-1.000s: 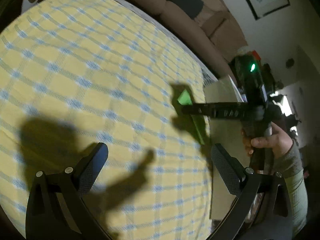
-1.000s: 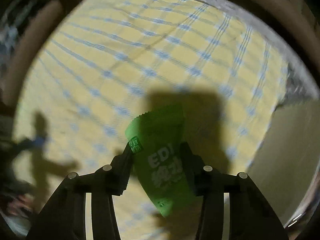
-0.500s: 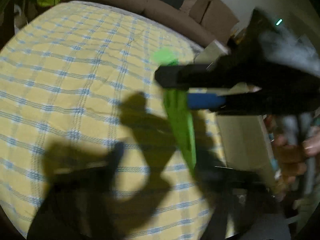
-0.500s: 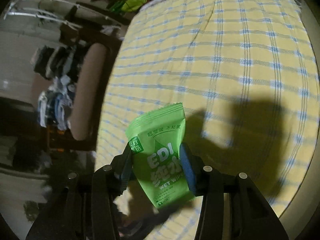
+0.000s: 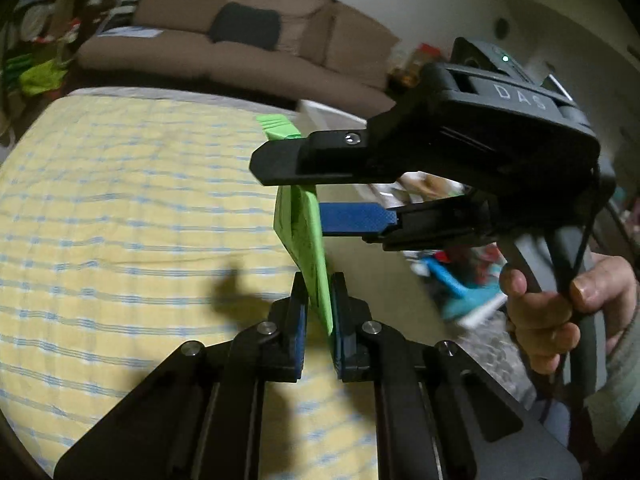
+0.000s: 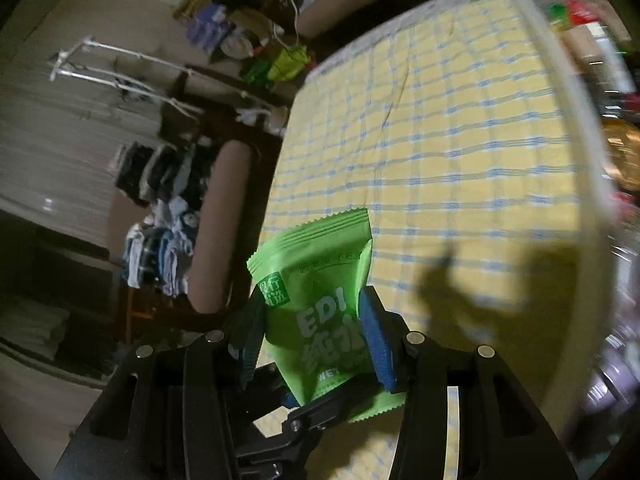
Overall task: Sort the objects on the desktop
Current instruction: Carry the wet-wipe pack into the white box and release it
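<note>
- Green wet-wipe packet (image 5: 305,236) held in the air above the yellow checked cloth (image 5: 120,216), gripped from two sides.
- Left gripper (image 5: 319,312) clenched on the packet's lower edge.
- Right gripper (image 6: 312,332) grasps the packet's middle across its width, pads pressing both sides.
- Hand (image 5: 560,320) on the right gripper's handle.

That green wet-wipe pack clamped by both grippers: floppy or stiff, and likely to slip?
The wet-wipe pack looks soft: it pinches thin between the left gripper pads. Its glossy film may slide, though the right gripper squeezes its sides too. It probably weighs little; it hangs clear of the checked cloth without sagging.
</note>
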{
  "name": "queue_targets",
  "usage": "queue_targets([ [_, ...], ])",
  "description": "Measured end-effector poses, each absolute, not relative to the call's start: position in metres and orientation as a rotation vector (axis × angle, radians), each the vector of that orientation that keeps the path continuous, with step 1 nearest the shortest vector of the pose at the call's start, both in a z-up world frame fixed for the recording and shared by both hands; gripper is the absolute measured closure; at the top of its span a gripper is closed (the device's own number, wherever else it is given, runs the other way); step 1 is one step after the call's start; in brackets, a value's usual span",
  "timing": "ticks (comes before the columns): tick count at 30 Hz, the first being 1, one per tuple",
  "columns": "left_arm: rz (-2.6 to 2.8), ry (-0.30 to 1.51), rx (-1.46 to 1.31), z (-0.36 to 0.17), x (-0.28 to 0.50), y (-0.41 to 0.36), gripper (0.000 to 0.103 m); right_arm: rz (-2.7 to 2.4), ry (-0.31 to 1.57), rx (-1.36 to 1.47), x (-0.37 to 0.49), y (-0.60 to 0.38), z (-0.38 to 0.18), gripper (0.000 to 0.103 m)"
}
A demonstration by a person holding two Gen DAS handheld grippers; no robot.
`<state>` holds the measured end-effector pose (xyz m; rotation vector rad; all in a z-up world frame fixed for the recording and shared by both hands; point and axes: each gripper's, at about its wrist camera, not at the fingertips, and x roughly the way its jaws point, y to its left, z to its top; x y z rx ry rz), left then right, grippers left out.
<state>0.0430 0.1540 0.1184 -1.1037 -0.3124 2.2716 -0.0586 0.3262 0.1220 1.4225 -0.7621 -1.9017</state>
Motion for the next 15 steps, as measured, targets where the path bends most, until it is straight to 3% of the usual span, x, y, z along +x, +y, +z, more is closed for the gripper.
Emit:
queue_targets([
  [8,2.07,-0.243,-1.085,0.162,0.047,0.288,0.093,-2.088,-0.824,1.334,-0.002,0.459,0.175,0.055],
  [15,1.905,-0.217,-1.131,0.162,0.05,0.432,0.092,-2.293,-0.907,1.353,0.027,0.589,0.188,0.055],
])
